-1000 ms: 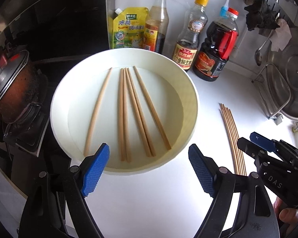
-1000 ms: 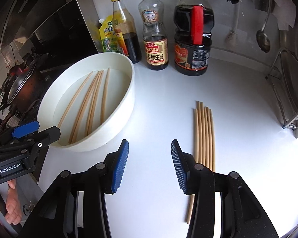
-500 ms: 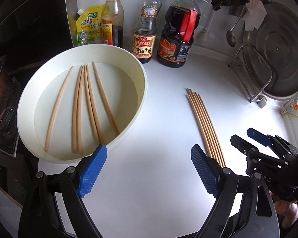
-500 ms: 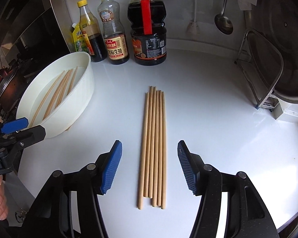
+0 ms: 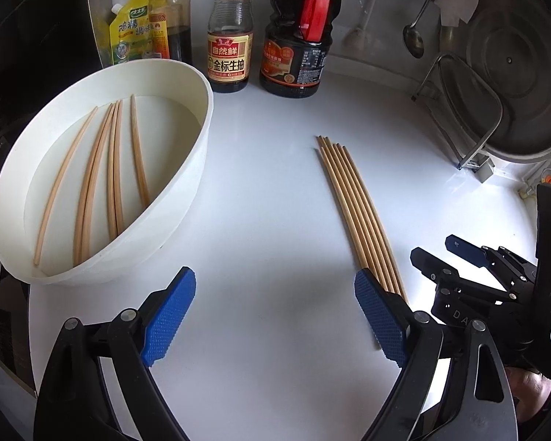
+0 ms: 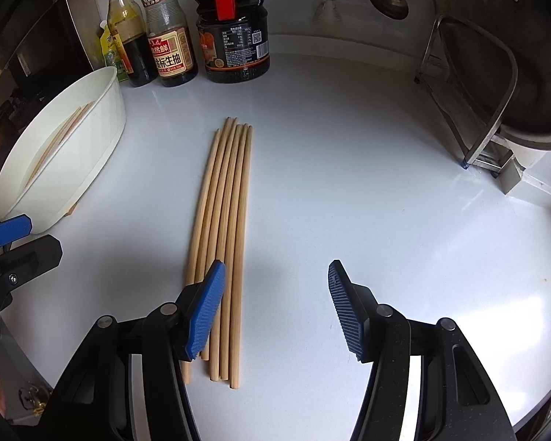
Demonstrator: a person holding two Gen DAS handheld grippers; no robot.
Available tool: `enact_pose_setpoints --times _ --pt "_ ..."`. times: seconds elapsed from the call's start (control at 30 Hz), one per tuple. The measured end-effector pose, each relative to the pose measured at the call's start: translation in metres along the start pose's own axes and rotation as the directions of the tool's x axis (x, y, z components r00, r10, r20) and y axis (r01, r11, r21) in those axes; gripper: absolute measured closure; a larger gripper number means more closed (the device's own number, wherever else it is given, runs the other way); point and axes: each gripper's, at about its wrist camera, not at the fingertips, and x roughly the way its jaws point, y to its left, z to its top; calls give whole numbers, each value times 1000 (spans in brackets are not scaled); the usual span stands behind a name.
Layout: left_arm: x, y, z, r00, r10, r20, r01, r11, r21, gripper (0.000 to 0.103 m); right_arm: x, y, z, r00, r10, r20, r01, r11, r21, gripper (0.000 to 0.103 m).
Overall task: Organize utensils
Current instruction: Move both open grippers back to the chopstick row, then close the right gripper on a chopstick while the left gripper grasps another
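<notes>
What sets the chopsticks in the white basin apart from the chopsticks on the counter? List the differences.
1. The chopsticks in the white basin lie inside the white basin; the chopsticks on the counter lie on the bare white counter.
2. The basin ones are spread with gaps between them; the counter ones are packed side by side in a neat row.

Both sets look like the same plain light wood.

Two close, steeply downward wrist views, both sharing counter chopsticks (image 5: pixel 356 213) and bowl (image 6: pixel 92 147).

Chopsticks (image 5: pixel 352 205) lie right of the basin (image 5: pixel 187 169) (bottles (image 5: pixel 229 55) behind).
</notes>
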Motion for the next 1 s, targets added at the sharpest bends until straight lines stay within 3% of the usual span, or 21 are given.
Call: enact_pose_setpoints --times 0.57,1.0 --pt "26 -14 -4 998 50 -25 -50 999 14 13 27 -1 -6 1000 14 -5 -14 999 -37 47" --pt "38 -27 0 998 44 -39 -43 999 20 13 28 -2 -3 999 -39 22 41 994 -103 47"
